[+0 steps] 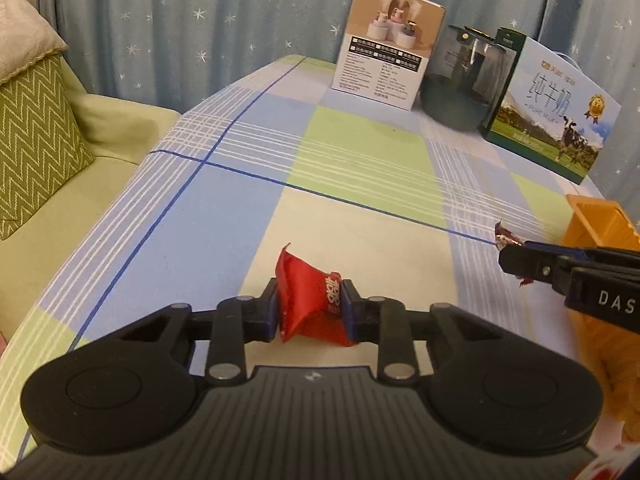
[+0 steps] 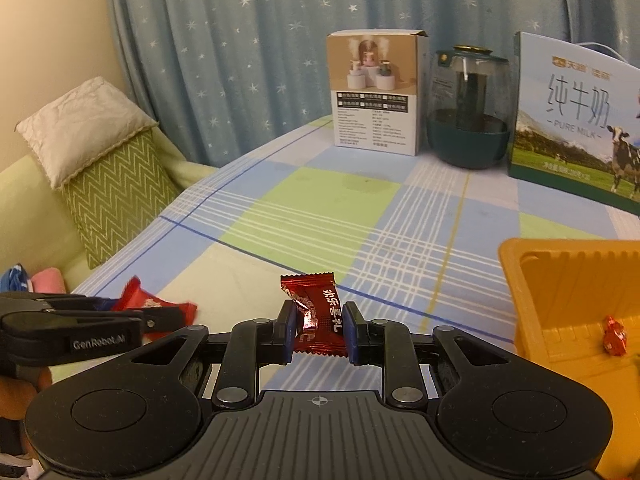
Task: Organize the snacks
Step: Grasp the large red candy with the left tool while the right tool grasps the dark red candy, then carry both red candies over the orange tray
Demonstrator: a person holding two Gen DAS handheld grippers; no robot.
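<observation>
With both grippers clamped, left gripper (image 1: 310,308) on red snack (image 1: 308,300), right gripper (image 2: 320,332) on dark-red candy (image 2: 318,320), we judged orange tray (image 2: 560,280), lower right, next.

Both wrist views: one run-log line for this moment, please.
left claw: shut on bright red candy | right claw: shut on dark red candy | orange tray: one candy inside
</observation>
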